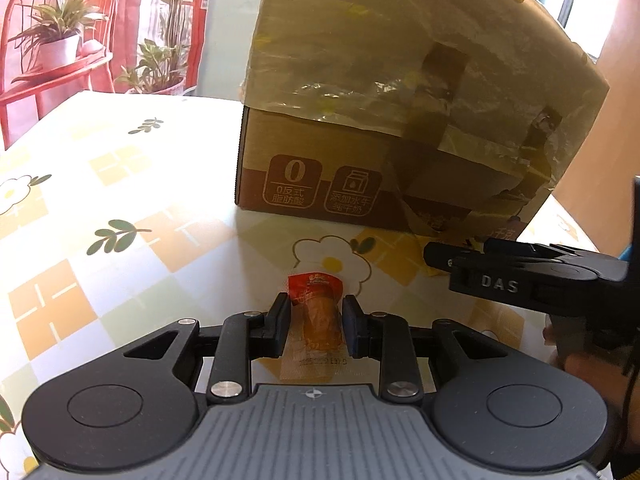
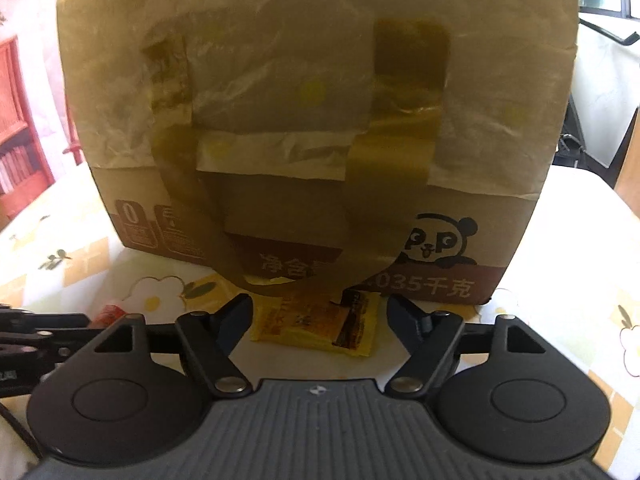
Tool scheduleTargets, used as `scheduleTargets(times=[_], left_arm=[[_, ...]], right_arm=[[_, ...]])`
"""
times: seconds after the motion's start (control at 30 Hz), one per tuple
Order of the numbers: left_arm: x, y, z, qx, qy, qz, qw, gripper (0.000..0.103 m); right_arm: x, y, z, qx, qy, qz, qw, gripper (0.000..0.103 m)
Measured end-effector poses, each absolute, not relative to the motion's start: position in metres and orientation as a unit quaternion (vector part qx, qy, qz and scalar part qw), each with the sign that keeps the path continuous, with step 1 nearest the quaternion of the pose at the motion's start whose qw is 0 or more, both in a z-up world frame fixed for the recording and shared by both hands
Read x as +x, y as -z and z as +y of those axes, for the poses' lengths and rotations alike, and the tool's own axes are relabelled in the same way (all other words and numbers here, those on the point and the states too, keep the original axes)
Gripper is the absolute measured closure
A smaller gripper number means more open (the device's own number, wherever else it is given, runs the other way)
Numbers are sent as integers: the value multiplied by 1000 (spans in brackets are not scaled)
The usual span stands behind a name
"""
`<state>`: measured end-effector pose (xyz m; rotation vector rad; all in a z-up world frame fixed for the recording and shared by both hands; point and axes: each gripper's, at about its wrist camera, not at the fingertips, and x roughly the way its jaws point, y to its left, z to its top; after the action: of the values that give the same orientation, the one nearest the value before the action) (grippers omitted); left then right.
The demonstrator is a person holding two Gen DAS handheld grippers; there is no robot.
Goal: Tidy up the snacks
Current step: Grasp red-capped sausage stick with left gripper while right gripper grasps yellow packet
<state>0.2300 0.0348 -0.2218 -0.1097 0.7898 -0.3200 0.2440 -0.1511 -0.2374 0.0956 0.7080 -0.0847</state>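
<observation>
Snacks lay on the flowered tablecloth (image 1: 120, 184) in front of the taped cardboard box (image 1: 400, 120). To the left, the left gripper (image 1: 315, 326) had its jaws drawn narrow around a red-and-orange snack packet (image 1: 320, 308); the pads sat at the packet's two sides, though whether they pressed it could not be told. To the right, the right gripper (image 2: 320, 316) stood with its jaws wide, apart from the yellow snack packet (image 2: 316, 326) lying flat between its fingertips, just before the box's lower edge.
</observation>
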Motion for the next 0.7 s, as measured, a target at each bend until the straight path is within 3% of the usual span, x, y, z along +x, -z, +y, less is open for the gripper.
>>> scheduleTargets(times=[0.27,0.5,0.7], left_arm=[[229,227,34,-60,152,376,912,73],[225,228,36,-62,155,373,913,73],[223,229,36,-61,156,369,914,73]], right_arm=[[250,246,-149,37,47,355,933,25],[241,247,-135,6,22,342,940,42],[237,247,-120,-28,-14,330,943,47]])
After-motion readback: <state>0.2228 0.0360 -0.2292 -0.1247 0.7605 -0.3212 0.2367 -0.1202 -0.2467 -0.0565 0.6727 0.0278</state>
